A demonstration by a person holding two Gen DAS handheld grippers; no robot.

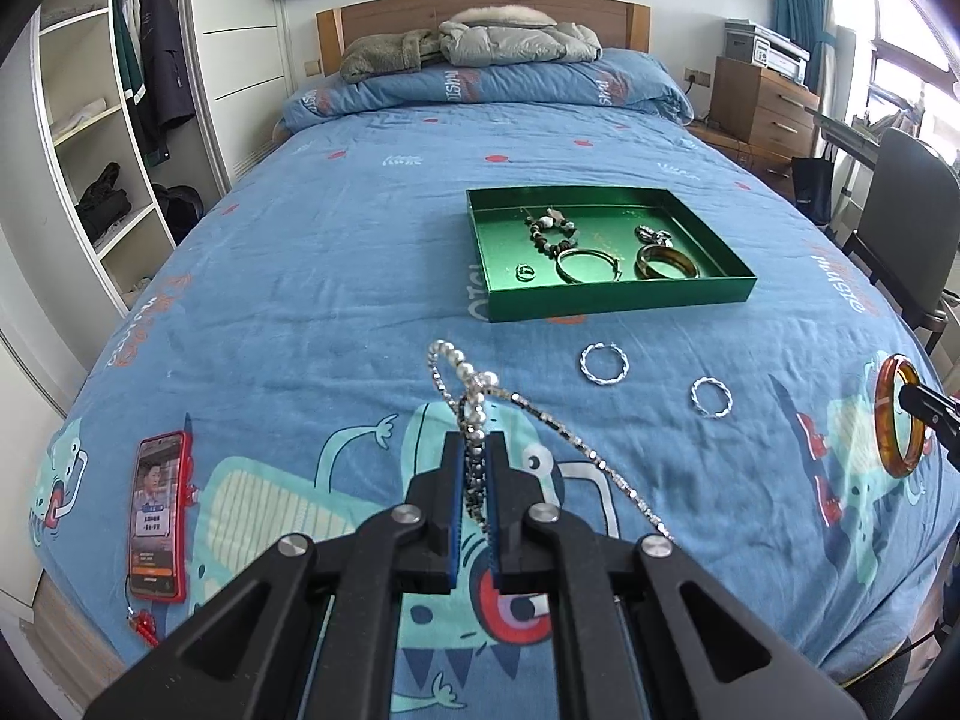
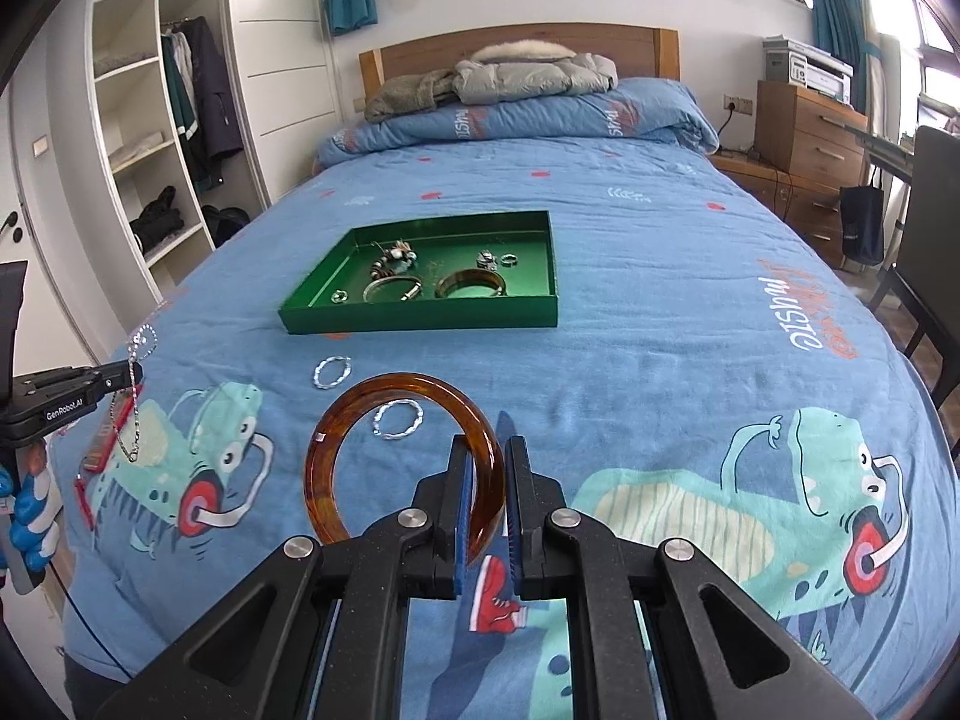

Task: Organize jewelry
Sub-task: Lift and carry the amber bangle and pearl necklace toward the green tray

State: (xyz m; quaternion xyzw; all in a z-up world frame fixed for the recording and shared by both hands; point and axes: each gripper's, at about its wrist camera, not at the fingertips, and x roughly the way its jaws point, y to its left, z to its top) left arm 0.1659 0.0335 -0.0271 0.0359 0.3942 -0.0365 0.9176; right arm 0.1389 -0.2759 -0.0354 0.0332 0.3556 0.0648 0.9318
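My left gripper (image 1: 476,450) is shut on a pearl and silver bead necklace (image 1: 462,375), which loops up above the fingers and trails off to the right. My right gripper (image 2: 487,450) is shut on an amber bangle (image 2: 360,414), held upright above the bedspread. The green tray (image 1: 612,300) lies mid-bed with a beaded bracelet, a metal bangle (image 1: 585,265), a brown bangle (image 1: 666,264) and small rings inside. Two twisted silver hoops (image 1: 604,363) (image 1: 711,397) rest on the cover in front of the tray. Each gripper shows at the edge of the other's view: the right (image 1: 918,399), the left (image 2: 129,372).
A red phone (image 1: 157,516) lies at the bed's near left corner. Folded jackets (image 1: 480,42) sit at the headboard. An open wardrobe (image 1: 120,120) stands left, wooden drawers (image 1: 762,102) and a chair (image 1: 906,222) right. A gloved hand (image 2: 30,504) grips the left tool.
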